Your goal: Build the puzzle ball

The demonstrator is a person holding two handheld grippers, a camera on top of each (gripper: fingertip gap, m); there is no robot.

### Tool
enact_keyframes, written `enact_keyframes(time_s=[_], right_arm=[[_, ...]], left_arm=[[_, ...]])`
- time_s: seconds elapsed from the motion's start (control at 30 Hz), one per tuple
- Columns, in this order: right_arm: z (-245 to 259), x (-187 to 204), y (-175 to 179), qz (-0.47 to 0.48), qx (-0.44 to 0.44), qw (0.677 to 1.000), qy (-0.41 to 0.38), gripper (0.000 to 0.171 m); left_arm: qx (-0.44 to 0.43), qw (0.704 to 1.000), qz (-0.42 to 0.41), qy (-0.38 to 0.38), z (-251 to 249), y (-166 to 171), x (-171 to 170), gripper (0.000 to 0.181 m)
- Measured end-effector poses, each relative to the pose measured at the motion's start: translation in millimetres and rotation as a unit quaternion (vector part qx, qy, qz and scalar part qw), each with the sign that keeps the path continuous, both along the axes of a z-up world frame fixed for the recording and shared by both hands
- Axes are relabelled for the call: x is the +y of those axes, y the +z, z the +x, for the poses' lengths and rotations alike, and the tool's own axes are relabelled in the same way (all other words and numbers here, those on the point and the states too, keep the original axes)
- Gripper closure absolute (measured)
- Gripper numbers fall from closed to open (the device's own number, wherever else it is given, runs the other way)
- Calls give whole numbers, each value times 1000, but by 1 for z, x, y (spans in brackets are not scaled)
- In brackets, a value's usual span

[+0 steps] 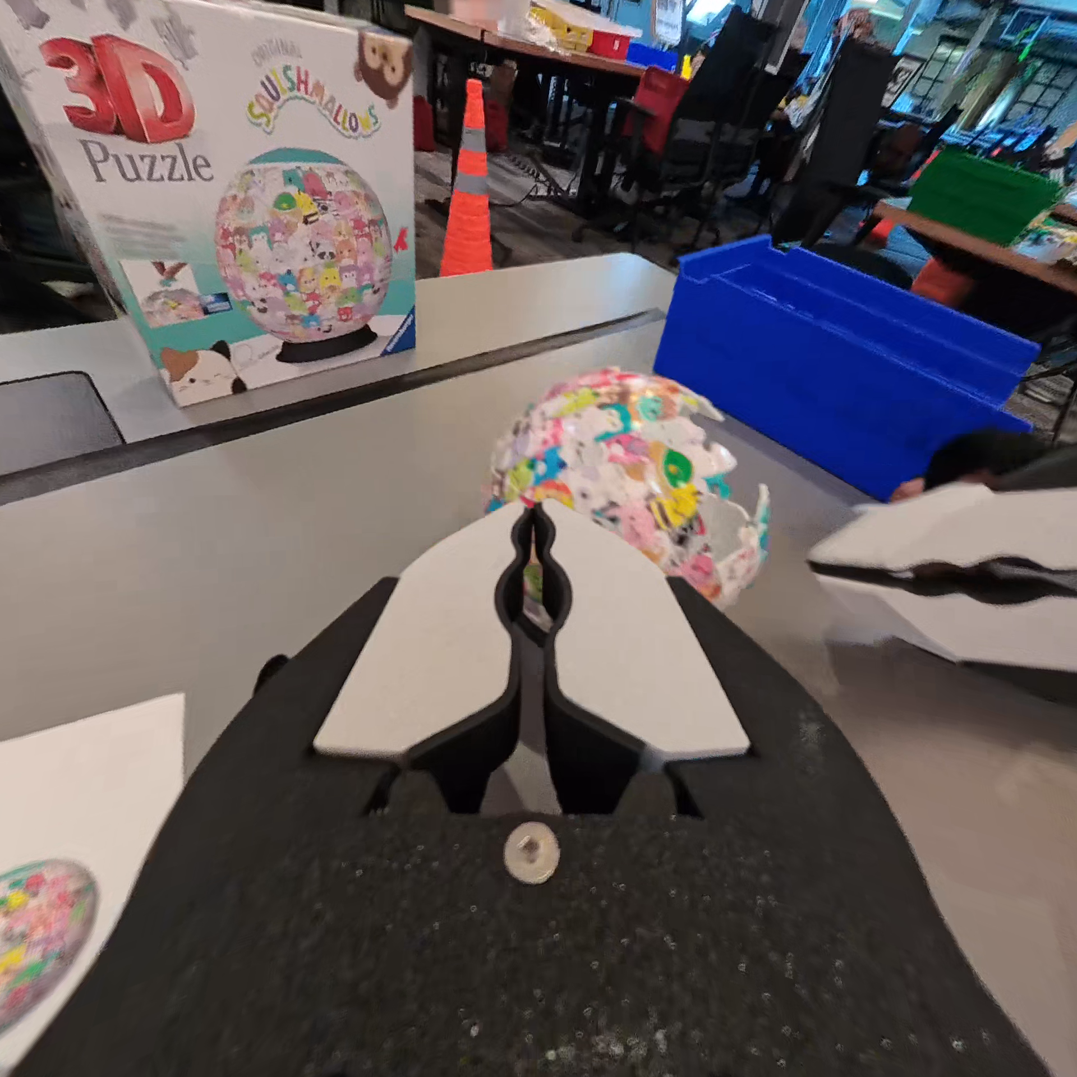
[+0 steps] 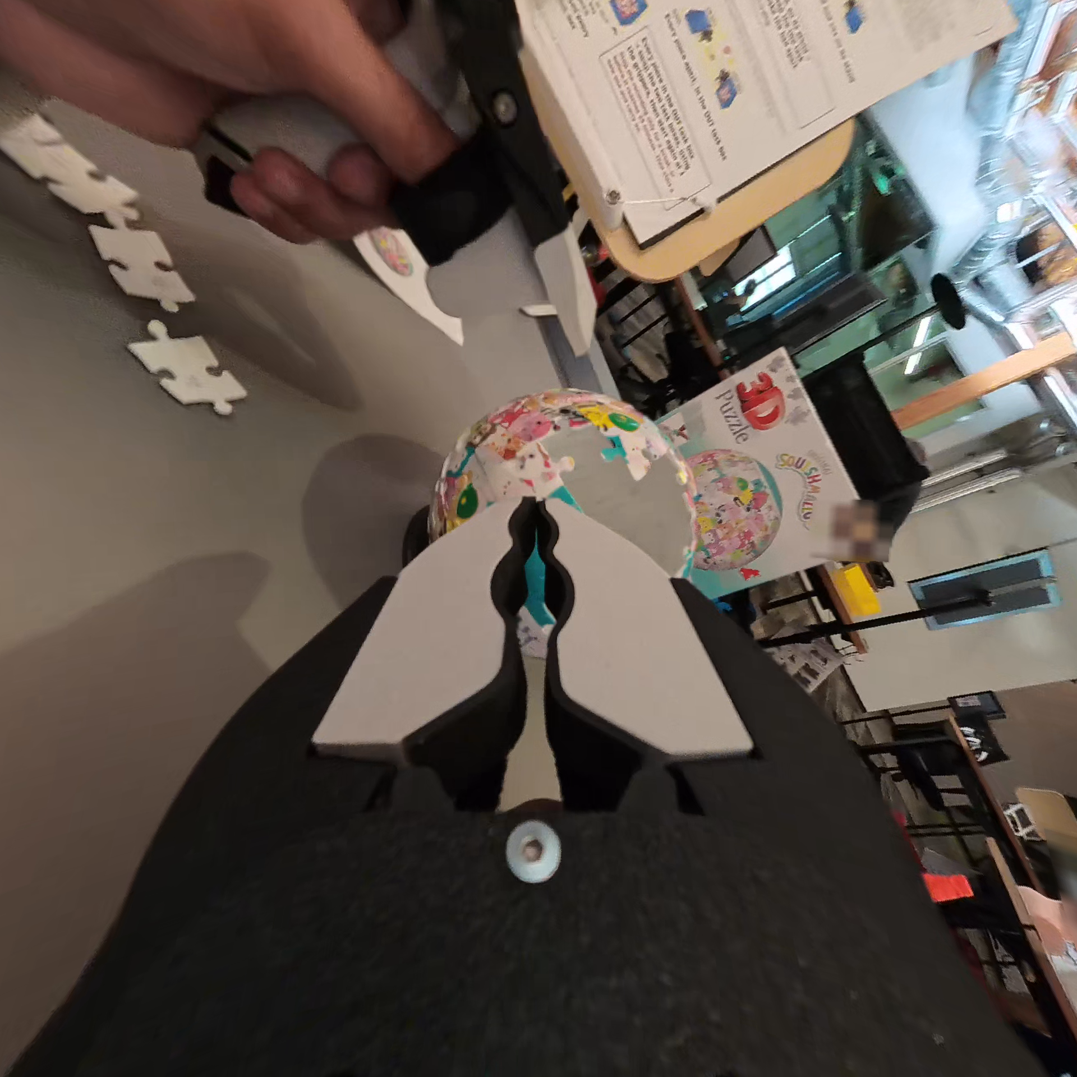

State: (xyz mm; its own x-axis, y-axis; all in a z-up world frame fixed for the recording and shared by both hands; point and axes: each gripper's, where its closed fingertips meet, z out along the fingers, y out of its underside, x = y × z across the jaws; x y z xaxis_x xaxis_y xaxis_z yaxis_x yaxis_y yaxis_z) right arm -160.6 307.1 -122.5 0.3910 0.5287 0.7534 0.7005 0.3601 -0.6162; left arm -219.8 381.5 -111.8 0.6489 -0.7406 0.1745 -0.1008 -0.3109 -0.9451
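Puzzle ball (image 1: 618, 484) sits on the grey table (image 1: 291, 553), partly built: the shell is closed on the side facing the left gripper (image 1: 533, 513), with a large jagged hole on the side facing the right gripper (image 2: 535, 504). Both grippers point at the ball from close range. Jaws of each are drawn together, tips meeting. Colour shows through each finger slot, which I judge to be the ball behind; I cannot confirm a piece clamped in either. Loose pieces (image 2: 186, 367) lie face-down in a row, well apart from the ball. Risks: the ball looks light and round, so a push from one closed tip could roll it toward the blue bin (image 1: 845, 361). Pressure near the hole's ragged rim could pop seated pieces loose, since that edge is unsupported. White backs give no picture cue, so a wrong piece may get picked. Writing: the puzzle box (image 1: 233, 192) carries printed brand lettering and a picture of the finished ball; an instruction sheet (image 2: 757, 87) carries small print. Neither is transcribed.
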Motion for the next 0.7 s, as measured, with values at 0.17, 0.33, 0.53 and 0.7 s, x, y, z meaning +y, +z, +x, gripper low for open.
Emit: enact_keyframes(time_s=[0.17, 0.33, 0.53, 0.7], right_arm=[[7, -5, 8, 110, 35, 993, -8, 171], [64, -4, -40, -130, 46, 990, -42, 169], [63, 0, -82, -396, 94, 913, -36, 89], [36, 5, -89, -467, 110, 877, -7, 67]], left_arm=[[47, 998, -43, -13, -11, -22, 63, 171], [149, 970, -141, -129, -11, -78, 71, 166], [180, 937, -88, -285, -23, -84, 23, 119], [174, 915, -51, -361, -7, -83, -6, 99]])
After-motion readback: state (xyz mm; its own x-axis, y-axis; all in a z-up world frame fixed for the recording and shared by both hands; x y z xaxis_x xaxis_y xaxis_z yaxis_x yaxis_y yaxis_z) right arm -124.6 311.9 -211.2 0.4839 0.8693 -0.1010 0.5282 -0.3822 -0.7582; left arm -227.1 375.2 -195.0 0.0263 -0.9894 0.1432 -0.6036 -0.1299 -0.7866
